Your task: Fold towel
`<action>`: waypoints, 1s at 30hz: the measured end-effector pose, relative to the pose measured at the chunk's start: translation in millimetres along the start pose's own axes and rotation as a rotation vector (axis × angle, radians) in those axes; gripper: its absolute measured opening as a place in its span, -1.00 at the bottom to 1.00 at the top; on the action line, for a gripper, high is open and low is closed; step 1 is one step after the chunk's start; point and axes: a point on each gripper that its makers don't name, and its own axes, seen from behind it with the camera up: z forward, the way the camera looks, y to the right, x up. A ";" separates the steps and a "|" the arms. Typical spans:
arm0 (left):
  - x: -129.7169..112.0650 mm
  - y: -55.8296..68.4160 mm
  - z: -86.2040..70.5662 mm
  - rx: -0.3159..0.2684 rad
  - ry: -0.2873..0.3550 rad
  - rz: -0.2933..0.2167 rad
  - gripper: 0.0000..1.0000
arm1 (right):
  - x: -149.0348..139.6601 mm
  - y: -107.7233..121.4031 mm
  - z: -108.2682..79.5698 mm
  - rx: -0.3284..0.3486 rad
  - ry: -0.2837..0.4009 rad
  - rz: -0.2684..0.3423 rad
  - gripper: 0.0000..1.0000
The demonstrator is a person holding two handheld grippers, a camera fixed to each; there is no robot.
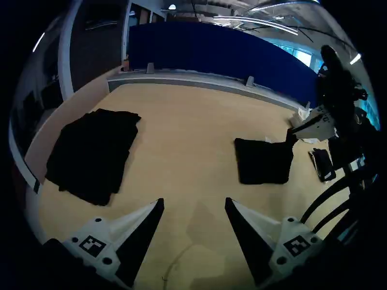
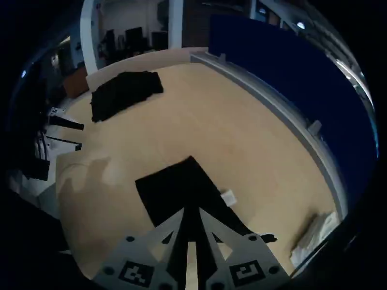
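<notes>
A folded black towel (image 1: 263, 160) lies on the pale wooden table (image 1: 193, 125), right of the middle. My right gripper (image 1: 291, 137) meets it at its far right corner. In the right gripper view this towel (image 2: 174, 191) runs under the fingers, and my right gripper (image 2: 192, 211) is shut with the dark cloth between its tips. My left gripper (image 1: 194, 200) hovers open over bare table near the front, apart from the towel. From the right gripper view the left gripper (image 2: 65, 133) appears far off at the left edge.
A larger pile of black cloth (image 1: 92, 154) (image 2: 126, 92) lies at the table's left side. A blue partition (image 1: 217, 53) (image 2: 300, 87) backs the table. A person in dark clothing (image 1: 341, 96) stands at the right, near a small black object (image 1: 323, 164). White items (image 2: 314, 232) sit by the partition.
</notes>
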 end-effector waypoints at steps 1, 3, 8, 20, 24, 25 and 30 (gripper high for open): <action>-0.6 -0.9 -0.4 0.001 0.001 -0.005 0.86 | 4.2 -7.8 8.3 0.015 -0.005 -0.015 -0.86; -1.7 -2.3 -1.0 0.003 0.003 -0.014 0.87 | 11.2 -21.8 23.3 0.041 -0.015 -0.041 -0.86; -8.8 -3.7 -1.5 -0.001 0.000 -0.038 0.87 | 12.8 -57.5 67.8 0.107 -0.045 -0.087 -0.86; -17.6 -11.6 -4.3 0.006 -0.003 -0.050 0.86 | 1.9 -86.2 116.7 0.175 -0.092 -0.064 -0.86; -18.2 -12.3 -3.6 0.003 -0.004 -0.053 0.87 | 0.7 -85.5 115.3 0.176 -0.095 -0.063 -0.86; -18.4 -12.3 -3.0 0.002 -0.005 -0.051 0.87 | 0.6 -85.6 115.4 0.175 -0.094 -0.062 -0.86; -18.6 -11.6 -0.9 0.000 -0.008 -0.039 0.87 | 0.9 -86.3 114.6 0.175 -0.094 -0.060 -0.80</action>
